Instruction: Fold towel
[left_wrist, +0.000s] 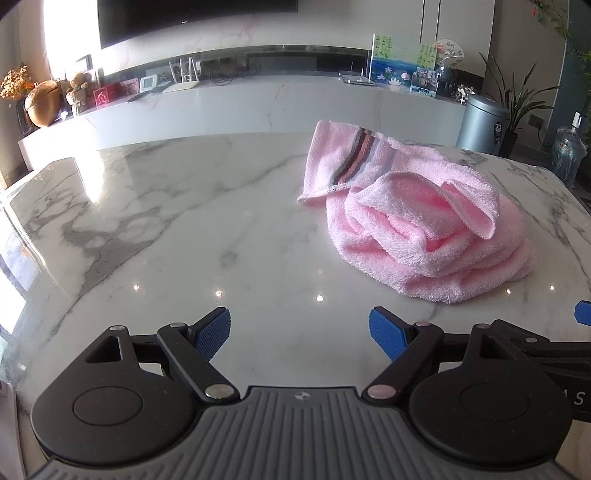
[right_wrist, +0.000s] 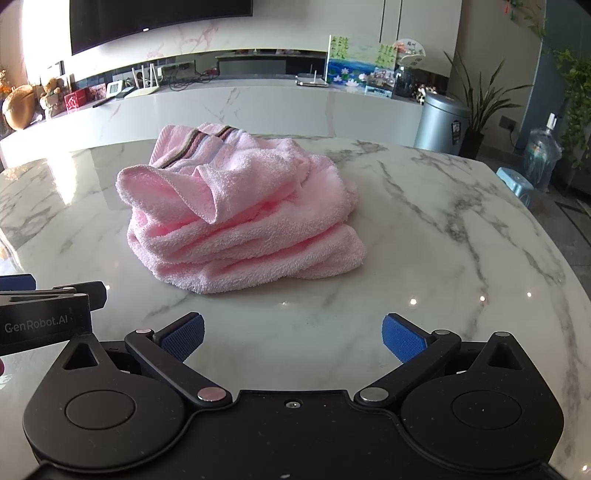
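Observation:
A pink terry towel (left_wrist: 424, 218) (right_wrist: 240, 221) with a striped band lies crumpled in a heap on the white marble table (left_wrist: 184, 221) (right_wrist: 443, 229). My left gripper (left_wrist: 300, 332) is open over bare marble, with the heap ahead and to its right. My right gripper (right_wrist: 293, 338) is open too, a short way in front of the heap's near edge and apart from it. Nothing lies between either pair of blue pads (left_wrist: 214, 332) (right_wrist: 402, 338). Part of the left gripper (right_wrist: 44, 314) shows at the left edge of the right wrist view.
Beyond the table runs a long white counter (left_wrist: 258, 99) with ornaments, a router and a painting. A grey bin (left_wrist: 484, 123), potted plants (right_wrist: 484, 99), a water bottle (right_wrist: 541, 151) and a blue stool (right_wrist: 515, 184) stand on the floor to the right.

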